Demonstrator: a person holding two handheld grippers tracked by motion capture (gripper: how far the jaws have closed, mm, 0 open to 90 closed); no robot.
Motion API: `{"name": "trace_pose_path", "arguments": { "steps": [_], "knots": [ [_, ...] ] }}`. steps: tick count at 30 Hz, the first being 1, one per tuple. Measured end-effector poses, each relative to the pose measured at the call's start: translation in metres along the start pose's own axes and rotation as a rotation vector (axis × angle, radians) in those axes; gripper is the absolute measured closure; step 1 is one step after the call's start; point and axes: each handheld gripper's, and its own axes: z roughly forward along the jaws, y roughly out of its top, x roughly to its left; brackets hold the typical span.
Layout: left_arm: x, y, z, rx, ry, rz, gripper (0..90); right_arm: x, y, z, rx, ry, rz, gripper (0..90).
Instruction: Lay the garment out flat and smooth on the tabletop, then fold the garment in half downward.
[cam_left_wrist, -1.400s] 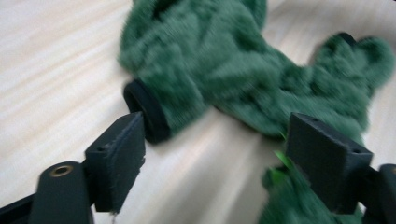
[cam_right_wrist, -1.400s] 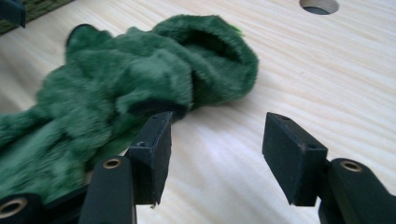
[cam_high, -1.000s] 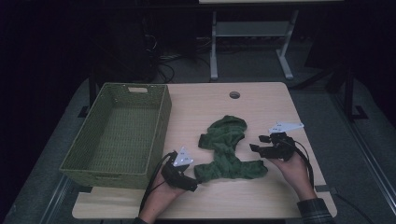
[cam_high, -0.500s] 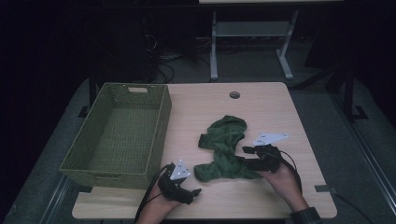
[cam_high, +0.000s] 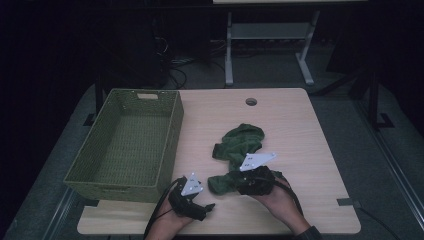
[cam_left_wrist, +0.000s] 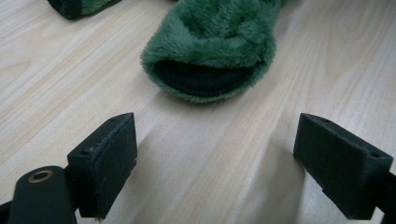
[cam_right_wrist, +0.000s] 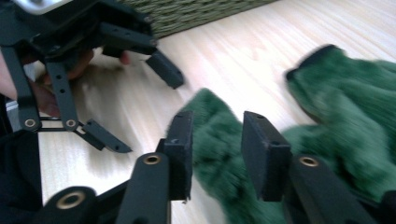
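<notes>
Slid left across the table (cam_high: 310, 130) onto the green cloth (cam_high: 239, 144): right hand-held gripper (cam_right_wrist: 217, 154), jaws closing around its soft, light edge (not yet clamped).

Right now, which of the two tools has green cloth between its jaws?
The right tool: its jaws have just been closing around the cloth; the left tool gapes over bare table.

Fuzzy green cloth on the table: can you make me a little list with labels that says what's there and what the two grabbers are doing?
cloth: crumpled fuzzy green cloth lying on the light wooden table
basket: woven green rectangular basket, at the table's left
right gripper: jaws have just been closing, cloth edge between them
left gripper: jaws wide apart over bare table, short of the cloth
</notes>
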Motion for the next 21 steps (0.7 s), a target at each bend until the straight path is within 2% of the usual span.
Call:
{"name": "trace_pose_path", "arguments": {
  "steps": [7, 11, 14, 16, 17, 21],
  "knots": [
    [0.0, 0.0, 0.0, 0.0, -0.003, 0.002, 12.9, 0.019, 0.008, 0.017, 0.021, 0.055, -0.062, 74.1],
    [0.0, 0.0, 0.0, 0.003, -0.004, 0.005, 12.9, 0.025, 0.009, 0.03, 0.039, 0.072, -0.096, 74.0],
    [0.0, 0.0, 0.0, 0.002, -0.006, 0.006, 12.9, 0.026, 0.008, 0.041, 0.059, 0.084, -0.102, 73.3],
    [0.0, 0.0, -0.001, 0.002, -0.006, 0.004, 12.9, 0.026, 0.008, 0.045, 0.065, 0.086, -0.105, 72.8],
    [0.0, 0.0, 0.0, 0.002, -0.006, 0.002, 12.9, 0.026, 0.007, 0.052, 0.084, 0.065, -0.123, 72.0],
    [0.001, 0.0, -0.001, 0.007, -0.006, 0.009, 13.0, 0.024, 0.003, 0.059, 0.114, 0.037, -0.108, 69.5]
  ]
}}
